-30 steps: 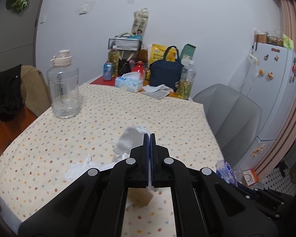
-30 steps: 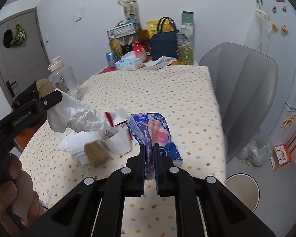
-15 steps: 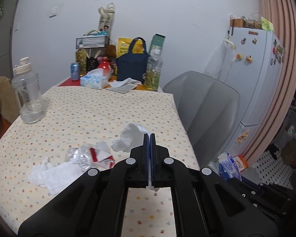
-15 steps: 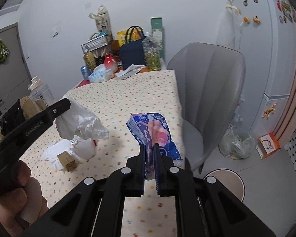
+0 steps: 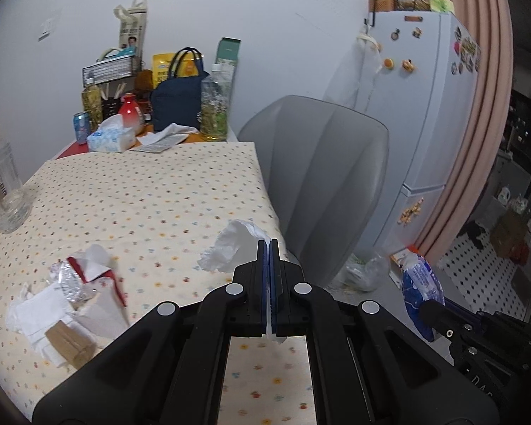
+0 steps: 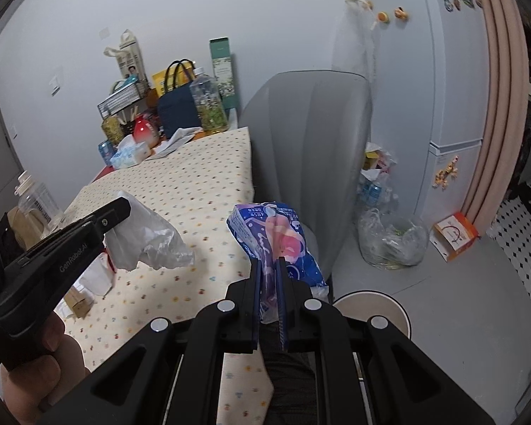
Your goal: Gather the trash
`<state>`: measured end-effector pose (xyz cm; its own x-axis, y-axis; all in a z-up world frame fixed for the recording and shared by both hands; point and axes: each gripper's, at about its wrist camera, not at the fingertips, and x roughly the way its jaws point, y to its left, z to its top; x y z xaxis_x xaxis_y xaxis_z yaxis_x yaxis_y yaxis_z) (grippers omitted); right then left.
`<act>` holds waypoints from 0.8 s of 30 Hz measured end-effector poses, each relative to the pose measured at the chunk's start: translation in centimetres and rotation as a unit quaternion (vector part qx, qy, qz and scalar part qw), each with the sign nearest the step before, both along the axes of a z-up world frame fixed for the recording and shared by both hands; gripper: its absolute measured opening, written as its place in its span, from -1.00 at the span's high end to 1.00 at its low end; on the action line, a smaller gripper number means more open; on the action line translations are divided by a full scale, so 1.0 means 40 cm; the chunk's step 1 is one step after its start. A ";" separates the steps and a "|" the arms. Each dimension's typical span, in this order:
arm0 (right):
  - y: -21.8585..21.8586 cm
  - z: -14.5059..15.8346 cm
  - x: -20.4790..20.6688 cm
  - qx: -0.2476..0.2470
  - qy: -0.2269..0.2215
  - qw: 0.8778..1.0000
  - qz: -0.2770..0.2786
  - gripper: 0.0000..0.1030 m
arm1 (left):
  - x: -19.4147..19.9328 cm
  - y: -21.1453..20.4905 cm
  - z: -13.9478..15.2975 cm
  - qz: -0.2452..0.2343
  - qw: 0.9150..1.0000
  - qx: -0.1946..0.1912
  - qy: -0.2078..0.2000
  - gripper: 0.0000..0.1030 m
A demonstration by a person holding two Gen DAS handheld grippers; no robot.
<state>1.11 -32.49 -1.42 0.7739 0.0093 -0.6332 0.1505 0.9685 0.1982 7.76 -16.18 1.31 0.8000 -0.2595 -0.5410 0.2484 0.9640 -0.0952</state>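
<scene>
Blue wrapper [image 6: 279,244] stays pinched in right tool [image 6: 269,265]; left tool [image 5: 269,248], gripping white plastic [image 5: 230,248], has swung toward chair [image 5: 322,177].

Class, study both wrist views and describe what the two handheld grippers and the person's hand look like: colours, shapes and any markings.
Both grippers, left gripper and right gripper, are matte black plastic with angular linkage arms, round silver pivot bolts and flat fingers edged in blue. White "GenRobot.AI" lettering runs along the left gripper's side. The left hand is bare; no sleeve or cable is visible.
</scene>
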 end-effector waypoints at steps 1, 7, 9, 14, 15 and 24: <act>-0.012 -0.005 -0.001 0.003 0.002 1.000 -0.004 0.82 | 0.002 -0.021 -0.004 -0.005 1.000 0.004 0.001 0.96; -0.087 -0.039 -0.009 0.015 0.012 0.999 -0.030 0.82 | 0.008 -0.118 -0.037 -0.032 0.999 0.020 0.014 0.96; -0.109 -0.048 -0.013 0.017 0.014 0.999 -0.039 0.82 | 0.012 -0.149 -0.050 -0.042 0.999 0.024 0.020 0.96; -0.167 -0.073 -0.018 0.022 0.023 0.997 -0.064 0.82 | 0.021 -0.207 -0.069 -0.061 0.997 0.032 0.028 0.96; -0.175 -0.077 -0.020 0.023 0.024 0.997 -0.067 0.82 | 0.023 -0.216 -0.072 -0.064 0.997 0.033 0.029 0.96; -0.248 -0.125 -0.025 0.029 0.040 0.994 -0.097 0.81 | 0.038 -0.308 -0.120 -0.096 0.993 0.048 0.046 0.96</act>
